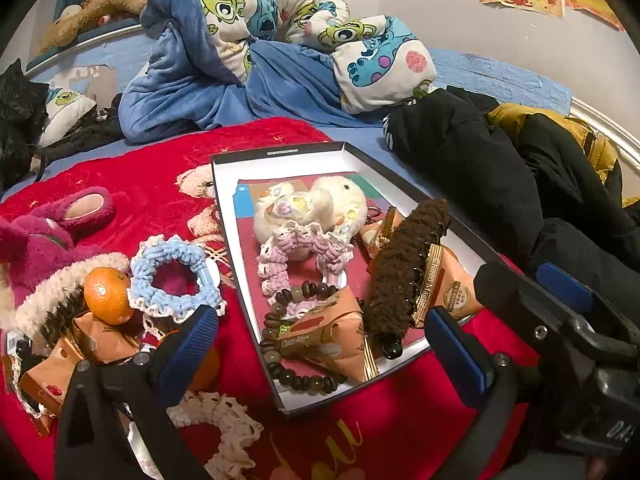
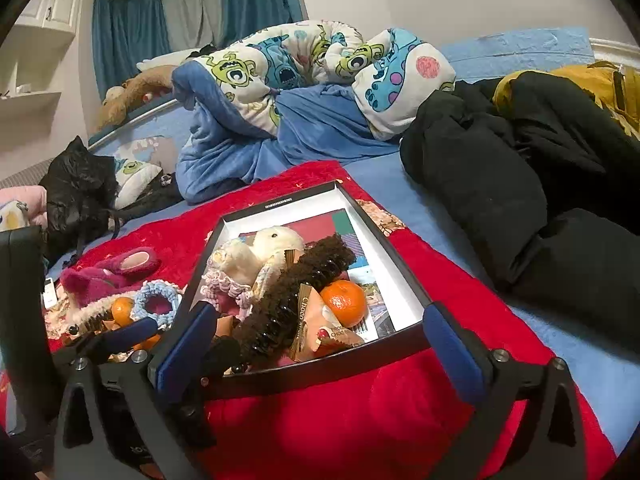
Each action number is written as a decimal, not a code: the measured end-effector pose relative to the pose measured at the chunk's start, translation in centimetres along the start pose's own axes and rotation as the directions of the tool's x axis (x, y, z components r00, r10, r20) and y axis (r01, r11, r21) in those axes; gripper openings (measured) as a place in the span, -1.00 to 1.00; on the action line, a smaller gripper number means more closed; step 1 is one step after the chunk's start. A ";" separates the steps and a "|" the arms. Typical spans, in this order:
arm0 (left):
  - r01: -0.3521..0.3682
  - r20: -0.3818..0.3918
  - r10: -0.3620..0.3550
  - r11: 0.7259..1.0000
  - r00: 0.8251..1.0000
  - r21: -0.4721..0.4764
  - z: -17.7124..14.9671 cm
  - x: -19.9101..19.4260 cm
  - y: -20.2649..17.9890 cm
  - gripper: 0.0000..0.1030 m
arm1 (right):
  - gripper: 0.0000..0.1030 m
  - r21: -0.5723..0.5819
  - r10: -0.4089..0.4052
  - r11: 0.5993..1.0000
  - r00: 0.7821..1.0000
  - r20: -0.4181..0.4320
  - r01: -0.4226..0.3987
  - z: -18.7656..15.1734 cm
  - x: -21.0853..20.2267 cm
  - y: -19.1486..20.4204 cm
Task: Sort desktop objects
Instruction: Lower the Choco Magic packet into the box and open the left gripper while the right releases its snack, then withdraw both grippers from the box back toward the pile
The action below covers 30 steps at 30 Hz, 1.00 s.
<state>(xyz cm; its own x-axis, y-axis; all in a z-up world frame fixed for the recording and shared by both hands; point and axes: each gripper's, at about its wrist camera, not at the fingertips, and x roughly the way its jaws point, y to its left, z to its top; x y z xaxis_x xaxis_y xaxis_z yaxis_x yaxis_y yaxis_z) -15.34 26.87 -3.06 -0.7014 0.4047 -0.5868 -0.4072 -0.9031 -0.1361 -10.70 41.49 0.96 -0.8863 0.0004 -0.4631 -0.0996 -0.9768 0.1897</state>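
Our left gripper stands wide open and holds nothing; it hovers over the near end of the box lid. Our right gripper is also wide open and empty, at the lid's near wall. Inside the lid we see a brown furry hair claw, a bead bracelet, a pink scrunchie, chocolate packets and one mandarin. Beside the lid, on the red blanket, lie a blue scrunchie and another mandarin.
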 end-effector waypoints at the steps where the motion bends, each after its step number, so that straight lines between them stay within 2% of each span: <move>1: 0.000 0.002 0.000 1.000 1.000 0.000 0.0 -0.1 0.0 1.00 | 1.00 0.007 -0.006 1.000 1.000 -0.006 0.006 0.0 0.0 -0.1; 9: -0.016 0.024 0.016 1.000 1.000 -0.004 0.3 -1.4 0.5 1.00 | 1.00 0.080 0.001 0.997 0.999 -0.043 0.002 0.5 0.1 -0.4; 16: -0.076 0.030 0.076 0.997 0.997 -0.010 0.0 -3.9 1.6 1.00 | 1.00 0.020 -0.009 1.000 1.000 -0.009 0.009 0.4 -0.8 1.9; 24: -0.155 0.059 0.156 0.988 0.986 -0.008 0.0 -8.3 4.1 1.00 | 1.00 -0.001 0.063 0.998 0.998 -0.004 -0.063 0.7 -2.1 5.0; 30: -0.187 0.085 0.190 0.982 0.978 -0.039 -0.8 -11.8 7.8 1.00 | 1.00 -0.023 0.129 0.991 0.991 0.024 -0.129 0.2 -3.2 8.4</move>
<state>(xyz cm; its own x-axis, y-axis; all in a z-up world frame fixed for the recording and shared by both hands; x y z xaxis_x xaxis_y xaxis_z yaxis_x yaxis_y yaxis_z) -9.81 14.91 2.19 -0.8129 0.2363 -0.5322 -0.2456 -0.9678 -0.0545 -8.83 33.29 4.21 -0.9022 -0.1209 -0.4141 0.0259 -0.9734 0.2278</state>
